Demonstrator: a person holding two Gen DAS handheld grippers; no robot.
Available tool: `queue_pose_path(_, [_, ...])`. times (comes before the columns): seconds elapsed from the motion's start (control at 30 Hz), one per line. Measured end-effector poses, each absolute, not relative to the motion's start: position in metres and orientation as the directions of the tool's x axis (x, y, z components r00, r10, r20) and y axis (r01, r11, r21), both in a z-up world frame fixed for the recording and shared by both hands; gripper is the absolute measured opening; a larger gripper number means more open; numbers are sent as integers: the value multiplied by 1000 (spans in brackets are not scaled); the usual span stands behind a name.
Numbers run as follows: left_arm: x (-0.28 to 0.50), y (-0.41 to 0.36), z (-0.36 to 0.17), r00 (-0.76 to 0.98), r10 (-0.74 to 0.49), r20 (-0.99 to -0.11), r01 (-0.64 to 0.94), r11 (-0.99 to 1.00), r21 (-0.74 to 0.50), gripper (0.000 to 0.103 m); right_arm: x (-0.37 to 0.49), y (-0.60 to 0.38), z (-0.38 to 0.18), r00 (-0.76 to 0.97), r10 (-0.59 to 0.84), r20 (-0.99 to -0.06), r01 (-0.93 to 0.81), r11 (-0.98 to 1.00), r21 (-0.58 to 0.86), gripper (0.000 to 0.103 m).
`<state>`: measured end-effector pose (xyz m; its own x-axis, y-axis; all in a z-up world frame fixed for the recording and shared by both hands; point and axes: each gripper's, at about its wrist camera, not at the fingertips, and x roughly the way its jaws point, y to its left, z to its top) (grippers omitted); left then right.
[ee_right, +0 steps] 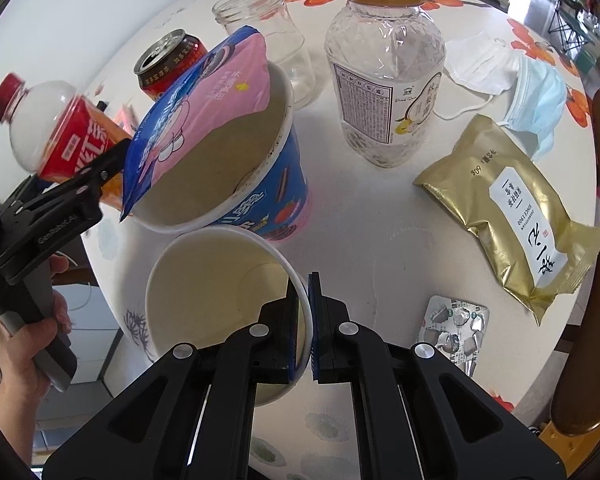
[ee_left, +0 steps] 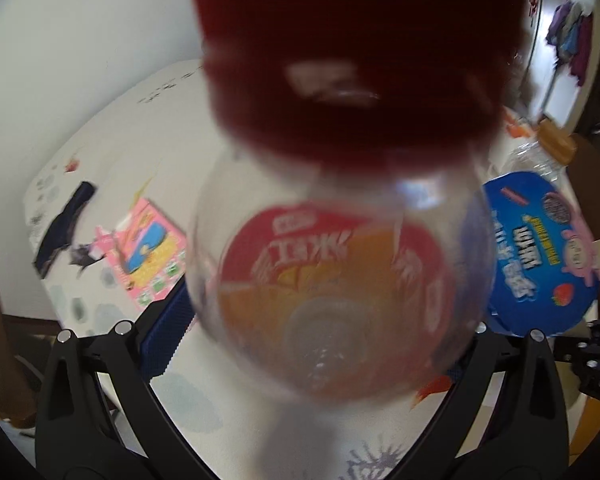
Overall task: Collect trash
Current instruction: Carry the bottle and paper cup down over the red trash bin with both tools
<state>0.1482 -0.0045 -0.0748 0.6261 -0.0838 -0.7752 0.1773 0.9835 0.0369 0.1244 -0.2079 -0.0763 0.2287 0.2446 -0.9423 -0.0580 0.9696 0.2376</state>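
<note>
Right claw (ee_right: 309,324): pressed nearly together, pinching the thin white rim of an empty paper cup (ee_right: 220,312), one pad inside the wall and one outside. The cup hangs tilted over the near edge of the tabletop (ee_right: 364,216), mouth toward the camera.

Left claw (ee_left: 312,280): spread wide around a clear plastic bottle (ee_left: 332,264) with a red label and red cap, gripped about its body. From the right wrist view the bottle sits at the left edge, tilted, cap pointing up-left. A bare hand (ee_right: 28,344) grips the handle of that claw from below.

Count on the tabletop: one blue-and-pink paper tub (ee_right: 236,168) with its lid peeled up, just behind the held cup; one drink can (ee_right: 168,64); one open glass jar (ee_right: 268,28); one clear gold-capped bottle (ee_right: 384,76), upright; two face masks (ee_right: 512,76); one gold pouch (ee_right: 512,216); one blister pack (ee_right: 452,332) near the front edge.

Both claws point steeply downward.
</note>
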Motion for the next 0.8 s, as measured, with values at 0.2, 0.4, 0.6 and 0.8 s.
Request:
queue_pose_path(0.2, [152,1,-77,618,-158,-771,192,980,-46,82,125,-210,-74,230,245,-942,-62,969,238,6])
queue_pose_path(0.4, [153,-7,-76,613,-160,-773,233,972,-17,65,117,-207,-72,241,245,-939,-68,970,235,6])
queue_pose_path(0.6, [148,-10,-71,611,-136,-780,223,975,6,57,112,-207,-69,253,245,-936,-74,970,234,6])
queue_pose_path(0.8, [140,-2,-63,620,-135,-773,200,980,-11,57,107,-208,-62,270,248,-931,-67,969,238,6])
